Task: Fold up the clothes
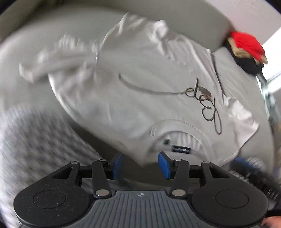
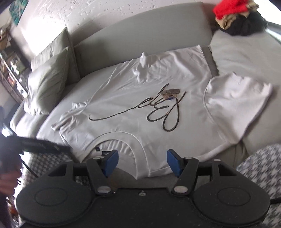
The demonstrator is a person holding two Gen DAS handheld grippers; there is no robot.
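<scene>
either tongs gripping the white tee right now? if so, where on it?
Nothing is held. Left tongs and right tongs both stand open above the collar end of the white T-shirt, with no fabric between the pads.

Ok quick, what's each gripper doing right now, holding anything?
Left gripper: open, holding nothing, above the white T-shirt.
Right gripper: open, holding nothing.

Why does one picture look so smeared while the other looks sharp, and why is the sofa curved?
Left wrist view: motion blur smears the white T-shirt and the checked cloth; only the left gripper stays crisp. Right wrist view: mostly sharp, bright glare on the wall. Both views: the fisheye lens bends the sofa back.
</scene>
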